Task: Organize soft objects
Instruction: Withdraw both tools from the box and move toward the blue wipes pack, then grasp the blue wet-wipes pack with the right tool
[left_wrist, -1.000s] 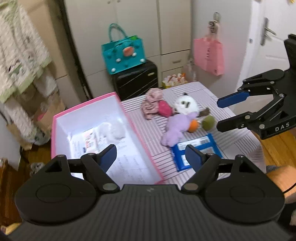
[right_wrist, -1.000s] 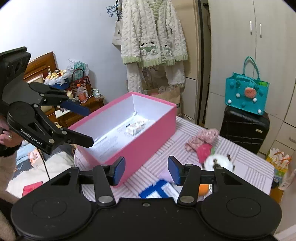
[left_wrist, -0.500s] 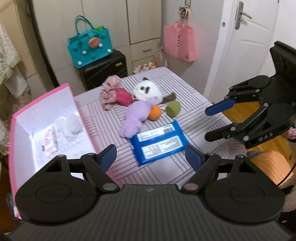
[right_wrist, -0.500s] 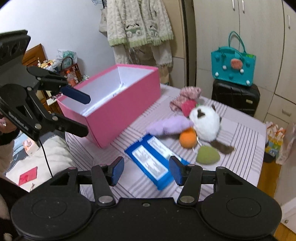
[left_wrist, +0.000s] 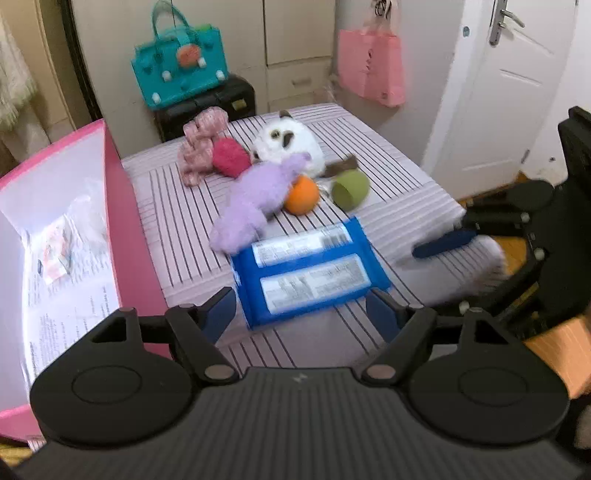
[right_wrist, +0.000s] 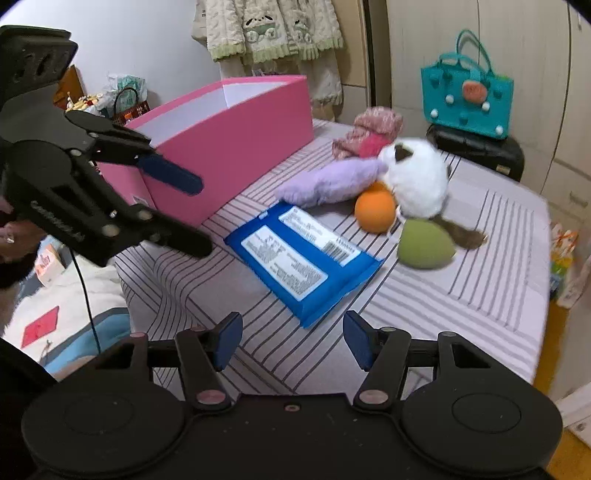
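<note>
We see the pink box's (left_wrist: 114, 206) interior, with a small packet inside, only in the left wrist view, at frame left; the right wrist view shows its outer wall. The soft toys (right_wrist: 413, 184) cluster at upper centre, the blue pack (right_wrist: 303, 254) mid-frame. Left gripper (left_wrist: 301, 314) and right gripper (right_wrist: 291, 339) both gape wide, empty. Compared with a second ago, both cameras sit closer to the pack.

probably a home bedroom: wardrobe (left_wrist: 295, 33), hanging robe (right_wrist: 273, 29).
</note>
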